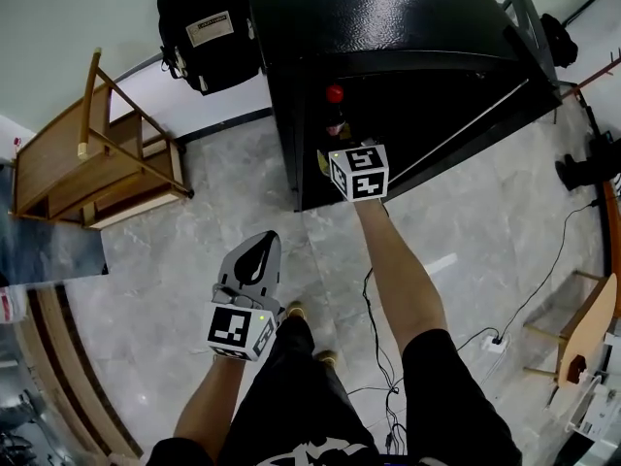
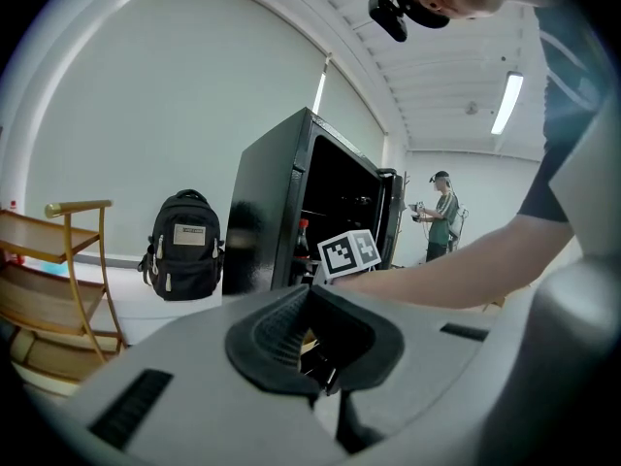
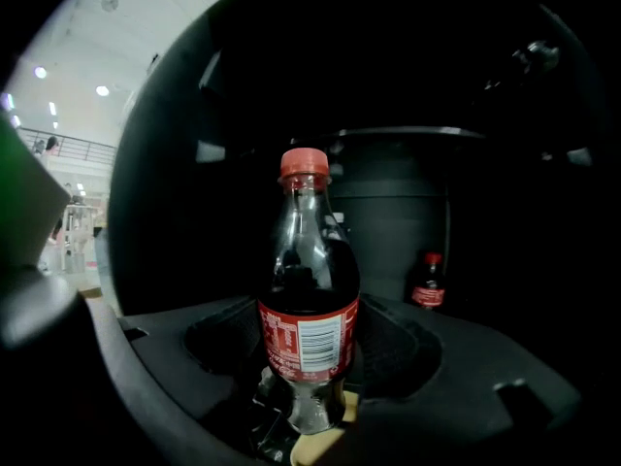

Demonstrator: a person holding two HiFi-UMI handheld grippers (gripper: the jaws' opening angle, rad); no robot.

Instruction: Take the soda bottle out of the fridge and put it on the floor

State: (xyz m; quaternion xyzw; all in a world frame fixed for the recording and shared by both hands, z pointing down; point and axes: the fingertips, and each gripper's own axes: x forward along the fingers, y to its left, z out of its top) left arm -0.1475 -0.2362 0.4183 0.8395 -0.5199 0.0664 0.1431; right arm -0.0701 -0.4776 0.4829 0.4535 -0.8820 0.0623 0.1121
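A soda bottle (image 3: 309,309) with a red cap and red label stands upright inside the dark fridge (image 1: 388,37). My right gripper (image 3: 310,352) is shut on it, its black pads pressed to both sides of the label. From the head view, the right gripper (image 1: 357,168) reaches into the open fridge, and the bottle's cap (image 1: 335,93) shows just beyond it. My left gripper (image 1: 254,260) hangs low over the floor near the person's legs, shut with nothing in it. In the left gripper view the pads (image 2: 291,330) meet.
A second small soda bottle (image 3: 427,282) stands deeper in the fridge. A black backpack (image 1: 206,27) leans on the wall left of the fridge, next to a wooden rack (image 1: 97,153). Cables (image 1: 505,323) lie on the tiled floor at the right. Another person (image 2: 441,214) stands beyond the fridge door.
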